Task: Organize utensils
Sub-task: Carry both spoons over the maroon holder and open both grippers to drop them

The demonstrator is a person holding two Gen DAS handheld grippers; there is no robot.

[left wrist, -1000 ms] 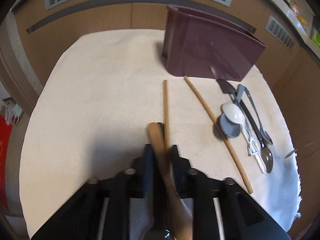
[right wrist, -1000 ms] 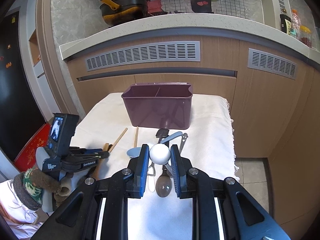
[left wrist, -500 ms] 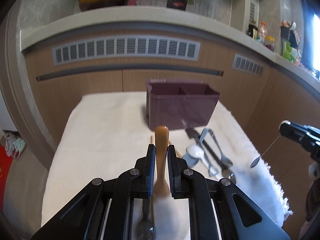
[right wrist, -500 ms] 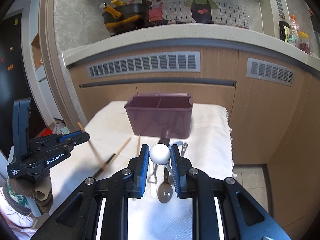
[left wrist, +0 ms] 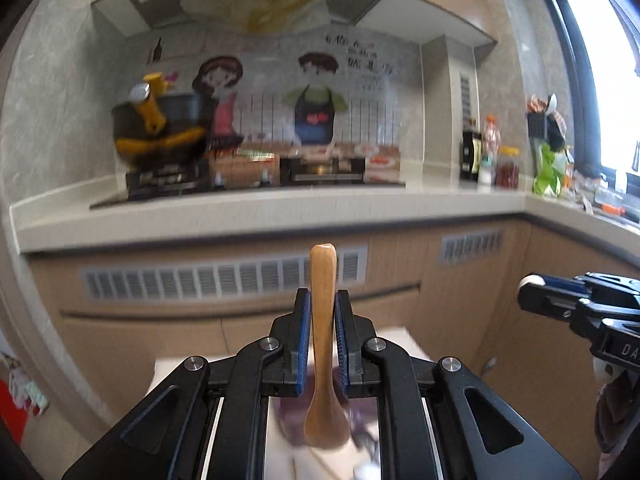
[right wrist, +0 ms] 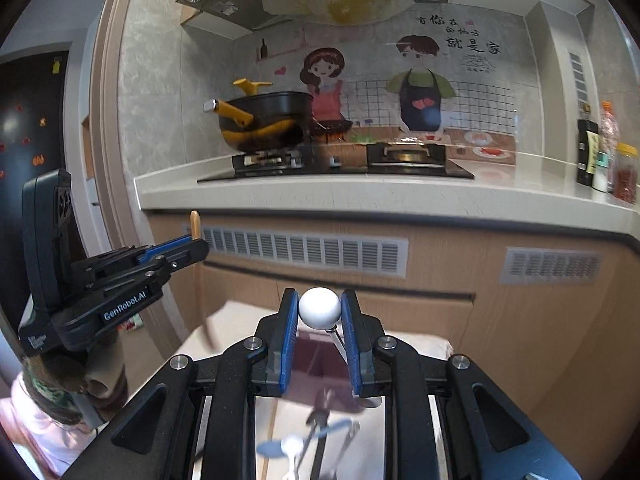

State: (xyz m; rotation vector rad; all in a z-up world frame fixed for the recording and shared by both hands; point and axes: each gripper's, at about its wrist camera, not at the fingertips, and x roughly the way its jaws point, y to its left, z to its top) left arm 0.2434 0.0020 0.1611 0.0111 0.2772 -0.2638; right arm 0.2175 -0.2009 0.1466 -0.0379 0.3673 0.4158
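Observation:
My left gripper (left wrist: 322, 304) is shut on a wooden spoon (left wrist: 322, 276), handle tip up and bowl hanging below the fingers. My right gripper (right wrist: 320, 300) is shut on the white ball end (right wrist: 320, 308) of a thin metal utensil whose rod runs down behind the pads. Both are held high above the cloth-covered table (right wrist: 240, 320). The purple utensil bin (right wrist: 316, 360) shows blurred below between the right fingers. Each view shows the other tool: the right gripper (left wrist: 528, 292) at the far right, the left gripper (right wrist: 198, 246) at the left with the wooden spoon (right wrist: 195, 224).
Several utensils lie on the cloth below, among them a blue spoon (right wrist: 272, 448), a white spoon (right wrist: 292, 446) and a black spatula (right wrist: 320, 412). Ahead runs a kitchen counter (right wrist: 360, 196) with a stove and a black pot (right wrist: 268, 120). A person's sleeve (right wrist: 44, 412) is at lower left.
Both grippers have risen well above the table, each keeping its utensil. The left one tilted up from looking down at the cloth, lifting the wooden spoon off it.

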